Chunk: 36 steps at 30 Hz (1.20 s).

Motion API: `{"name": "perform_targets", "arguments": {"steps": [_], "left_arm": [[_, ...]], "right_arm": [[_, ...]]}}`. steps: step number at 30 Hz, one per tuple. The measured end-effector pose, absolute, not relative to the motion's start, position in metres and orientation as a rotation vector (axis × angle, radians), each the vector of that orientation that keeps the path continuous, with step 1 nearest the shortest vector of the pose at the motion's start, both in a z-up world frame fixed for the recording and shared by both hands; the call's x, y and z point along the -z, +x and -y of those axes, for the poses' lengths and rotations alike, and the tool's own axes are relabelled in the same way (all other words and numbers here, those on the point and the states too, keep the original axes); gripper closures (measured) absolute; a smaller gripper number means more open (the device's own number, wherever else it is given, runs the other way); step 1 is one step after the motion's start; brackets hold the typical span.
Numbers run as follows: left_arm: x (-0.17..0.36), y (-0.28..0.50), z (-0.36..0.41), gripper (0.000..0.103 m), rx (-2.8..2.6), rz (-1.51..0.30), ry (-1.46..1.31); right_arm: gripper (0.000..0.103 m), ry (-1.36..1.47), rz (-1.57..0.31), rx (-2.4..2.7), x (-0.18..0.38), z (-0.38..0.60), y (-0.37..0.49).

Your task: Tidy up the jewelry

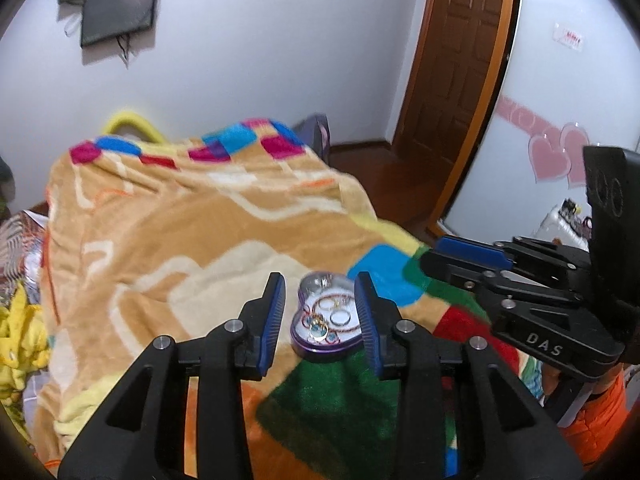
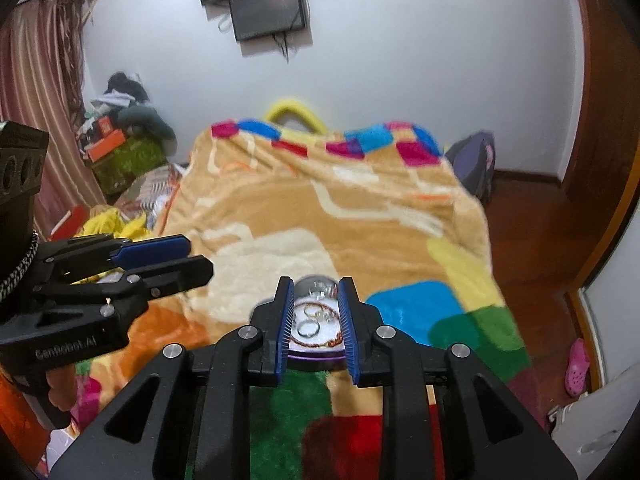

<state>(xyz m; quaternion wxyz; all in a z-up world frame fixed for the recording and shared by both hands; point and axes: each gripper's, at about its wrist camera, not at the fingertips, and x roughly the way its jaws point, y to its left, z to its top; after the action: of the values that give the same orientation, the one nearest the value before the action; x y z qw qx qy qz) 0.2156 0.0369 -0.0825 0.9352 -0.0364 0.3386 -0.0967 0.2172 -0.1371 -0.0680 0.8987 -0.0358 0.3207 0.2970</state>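
Note:
A purple heart-shaped jewelry box (image 1: 326,326) lies open on the colourful blanket (image 1: 192,240), holding rings, a beaded bracelet and earrings with blue stones (image 1: 319,326). My left gripper (image 1: 320,312) is open, its blue pads standing either side of the box, above it. My right gripper (image 2: 314,320) is open a little narrower, and the same box (image 2: 316,330) shows between its pads. Whether the pads touch the box I cannot tell. Each gripper shows in the other's view, the right one (image 1: 472,254) at right, the left one (image 2: 160,260) at left.
The blanket covers a bed that fills the middle. Yellow clothes (image 1: 16,332) and clutter (image 2: 120,148) lie at the left. A wooden door (image 1: 456,60) and wooden floor (image 2: 532,232) are at the right. A backpack (image 2: 474,168) stands by the bed's far corner.

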Motion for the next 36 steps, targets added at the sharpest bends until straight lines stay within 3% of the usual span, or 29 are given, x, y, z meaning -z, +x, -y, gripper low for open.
{"name": "perform_targets", "arguments": {"steps": [9,15,20,22,28,31,36], "left_arm": [[0.003,0.138,-0.029,0.059,0.127,-0.422,-0.036],[-0.032,0.081,-0.015,0.042,0.07,-0.244,0.017],[-0.043,0.048,-0.009,0.028,0.026,-0.162,0.031],[-0.044,0.042,-0.009,0.016,0.014,-0.147,0.026],[-0.042,0.025,-0.011,0.005,-0.017,-0.131,-0.001],[-0.04,0.021,-0.014,0.003,-0.02,-0.136,-0.02],[-0.037,0.016,-0.017,0.003,-0.03,-0.141,-0.03]], "right_arm": [[0.083,-0.021,-0.381,-0.601,-0.009,0.16,0.145],[0.081,-0.021,-0.208,-0.552,-0.039,0.168,0.099],[0.056,-0.019,-0.122,-0.509,-0.044,0.167,0.077],[0.049,-0.021,-0.099,-0.49,-0.045,0.166,0.072],[0.017,-0.005,-0.06,-0.445,-0.044,0.166,0.062],[0.011,-0.007,-0.057,-0.42,-0.042,0.165,0.059],[0.01,-0.012,-0.08,-0.418,-0.039,0.165,0.057]]}}
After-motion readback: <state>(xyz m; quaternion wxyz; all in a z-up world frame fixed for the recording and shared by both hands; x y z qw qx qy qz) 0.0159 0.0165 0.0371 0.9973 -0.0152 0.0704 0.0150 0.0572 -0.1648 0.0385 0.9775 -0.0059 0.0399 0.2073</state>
